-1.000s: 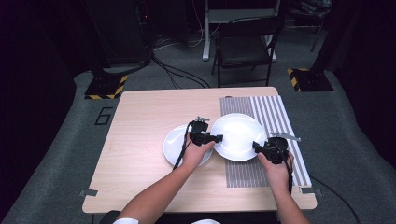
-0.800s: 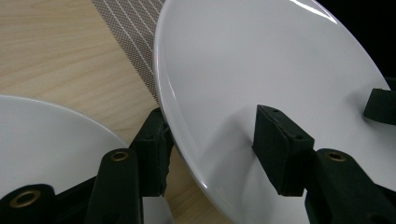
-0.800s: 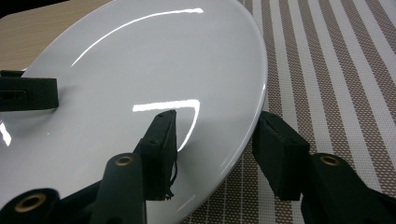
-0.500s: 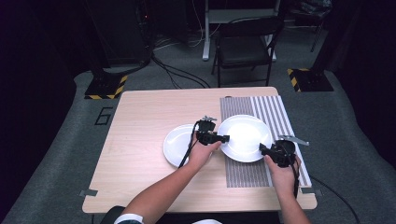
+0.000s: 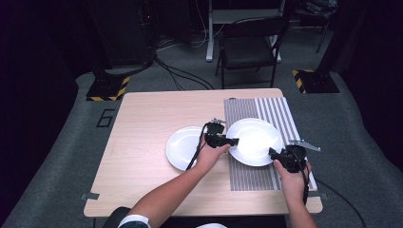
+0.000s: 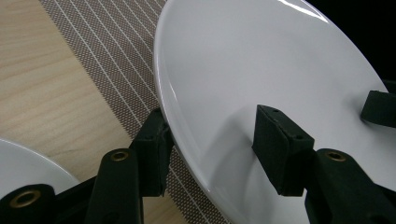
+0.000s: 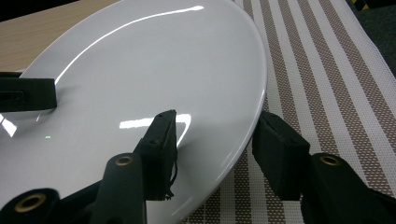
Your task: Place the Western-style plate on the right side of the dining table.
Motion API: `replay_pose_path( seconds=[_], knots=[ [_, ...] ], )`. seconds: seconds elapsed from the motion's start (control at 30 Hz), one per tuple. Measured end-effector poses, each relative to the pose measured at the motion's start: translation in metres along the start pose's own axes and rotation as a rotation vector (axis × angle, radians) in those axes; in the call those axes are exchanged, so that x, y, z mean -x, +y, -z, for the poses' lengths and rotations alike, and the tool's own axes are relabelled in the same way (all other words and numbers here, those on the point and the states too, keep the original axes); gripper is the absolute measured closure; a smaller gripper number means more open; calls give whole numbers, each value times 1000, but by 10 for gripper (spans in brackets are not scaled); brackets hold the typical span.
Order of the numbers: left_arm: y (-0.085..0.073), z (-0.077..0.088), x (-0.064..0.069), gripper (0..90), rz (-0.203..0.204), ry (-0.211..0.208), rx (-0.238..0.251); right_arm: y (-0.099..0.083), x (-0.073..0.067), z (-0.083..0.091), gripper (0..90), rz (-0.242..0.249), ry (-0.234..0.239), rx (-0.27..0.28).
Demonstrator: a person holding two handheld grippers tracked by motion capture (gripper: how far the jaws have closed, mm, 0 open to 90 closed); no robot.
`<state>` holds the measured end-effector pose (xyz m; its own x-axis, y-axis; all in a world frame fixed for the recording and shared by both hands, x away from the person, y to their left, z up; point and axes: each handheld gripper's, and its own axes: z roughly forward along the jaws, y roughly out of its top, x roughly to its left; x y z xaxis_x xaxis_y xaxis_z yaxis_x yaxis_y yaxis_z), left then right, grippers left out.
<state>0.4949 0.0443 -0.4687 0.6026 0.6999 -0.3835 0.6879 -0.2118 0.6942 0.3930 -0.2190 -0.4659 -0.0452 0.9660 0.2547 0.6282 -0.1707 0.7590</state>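
Resting flat at the left of the scene, a round glossy white ceramic plate (image 5: pixel 183 148) lies bare on the pale wooden tabletop (image 5: pixel 142 123), and its curved edge also shows at the lower corner of the left gripper view (image 6: pixel 23 163). Just beside it, the left tool (image 5: pixel 233 141) reaches across to the near-left rim of a second, larger round white plate (image 5: pixel 254 141); in the left gripper view its black pads straddle that rim (image 6: pixel 243 93), one pad beneath the edge and one on the upper face, pinching the plate. This larger plate sits over a brown-and-white striped woven placemat (image 5: pixel 266 109) and looks tilted, its rim raised clear of the weave (image 6: pixel 116 70). On the far side, the right tool (image 5: pixel 272 153) pinches the plate's near-right rim; the right gripper view shows one pad pressed on the shiny upper face (image 7: pixel 163 70) and the other under the edge, above the mat's stripes (image 7: pixel 327 70).
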Motion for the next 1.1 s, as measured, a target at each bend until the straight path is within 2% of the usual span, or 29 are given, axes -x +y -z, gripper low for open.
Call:
replay_pose_path(
  seconds=[0.67,0.93,1.1],
  knots=[
    [2,-14,8,480,-24,-18,-17,-6,12,7,498,-21,-23,-1],
    [3,-18,8,480,-21,-18,-19,-8,15,5,498,-23,-27,0],
    [9,-17,7,481,-14,-10,-9,-4,13,4,498,-24,-31,4]
  ],
)
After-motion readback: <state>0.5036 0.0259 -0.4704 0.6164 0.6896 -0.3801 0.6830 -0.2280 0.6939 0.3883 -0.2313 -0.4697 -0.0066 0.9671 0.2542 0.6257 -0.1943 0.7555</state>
